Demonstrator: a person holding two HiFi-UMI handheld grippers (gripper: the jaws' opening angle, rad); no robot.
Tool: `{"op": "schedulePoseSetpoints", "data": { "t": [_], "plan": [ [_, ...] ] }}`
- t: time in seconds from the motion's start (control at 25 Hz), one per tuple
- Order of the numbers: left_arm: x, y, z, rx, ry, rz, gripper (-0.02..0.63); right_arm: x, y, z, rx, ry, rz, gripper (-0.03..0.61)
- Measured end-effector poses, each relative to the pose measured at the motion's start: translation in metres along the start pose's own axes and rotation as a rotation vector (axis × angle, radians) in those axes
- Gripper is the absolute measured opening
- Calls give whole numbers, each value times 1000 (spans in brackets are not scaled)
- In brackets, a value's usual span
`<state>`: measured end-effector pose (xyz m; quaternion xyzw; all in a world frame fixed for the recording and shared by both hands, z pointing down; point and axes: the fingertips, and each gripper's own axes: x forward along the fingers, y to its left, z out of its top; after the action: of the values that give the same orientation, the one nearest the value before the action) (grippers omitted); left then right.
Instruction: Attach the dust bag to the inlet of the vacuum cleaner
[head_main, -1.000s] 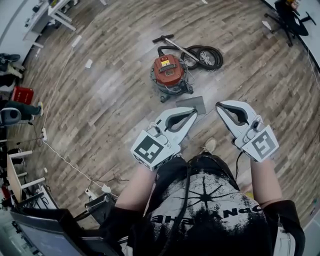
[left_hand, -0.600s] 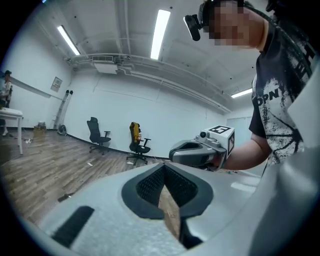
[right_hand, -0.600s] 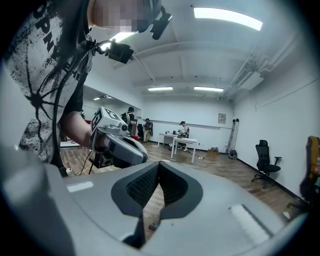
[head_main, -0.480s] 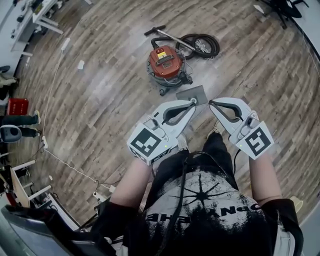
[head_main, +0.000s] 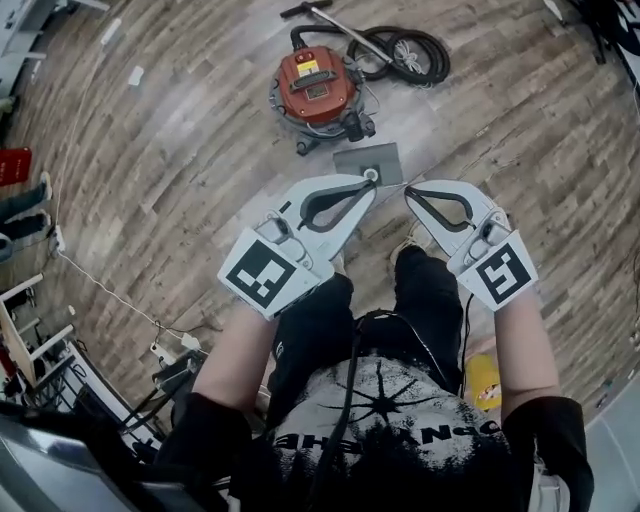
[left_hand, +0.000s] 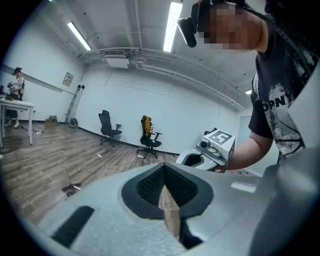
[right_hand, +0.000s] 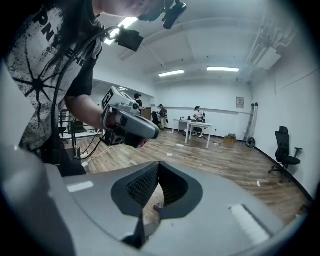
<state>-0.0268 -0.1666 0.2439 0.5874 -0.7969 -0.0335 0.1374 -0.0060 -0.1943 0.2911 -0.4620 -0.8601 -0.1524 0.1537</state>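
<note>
A red round vacuum cleaner (head_main: 315, 90) stands on the wood floor at the top of the head view, its black hose (head_main: 405, 52) coiled to its right. A flat grey dust bag (head_main: 367, 163) lies on the floor just in front of it. My left gripper (head_main: 372, 180) and right gripper (head_main: 408, 191) hang side by side above the bag's near edge, tips pointing at each other, both shut and empty. In the left gripper view the jaws (left_hand: 167, 200) meet with only floor showing through; the right gripper view shows the same (right_hand: 152, 200).
A person's legs and shoes (head_main: 410, 245) are below the grippers. A metal wand (head_main: 330, 18) lies beyond the vacuum. A white cable and power strip (head_main: 170, 345) run along the floor at left. Desks and office chairs (left_hand: 149, 135) stand far off around the room.
Both grippers have dropped lower and come closer together, now over the dust bag's near edge. The head camera has moved toward the vacuum, which sits higher in the view.
</note>
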Motion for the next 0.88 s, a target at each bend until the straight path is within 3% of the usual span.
{"op": "schedulePoseSetpoints", "data": {
  "t": [0.36, 0.44, 0.56, 0.72, 0.88],
  "plan": [
    [87, 74, -173, 95, 54, -55, 0, 114, -2, -249, 73, 122, 22, 6],
    [98, 87, -211, 106, 46, -60, 0, 145, 10, -310, 85, 162, 64, 58],
    [114, 106, -268, 124, 37, -59, 0, 188, 25, -398, 38, 251, 124, 84],
    [134, 131, -336, 152, 91, -51, 0, 236, 42, -495, 17, 355, 208, 120],
    [146, 153, -376, 145, 97, -17, 0, 262, 52, -600, -30, 555, 285, 160]
  ]
}}
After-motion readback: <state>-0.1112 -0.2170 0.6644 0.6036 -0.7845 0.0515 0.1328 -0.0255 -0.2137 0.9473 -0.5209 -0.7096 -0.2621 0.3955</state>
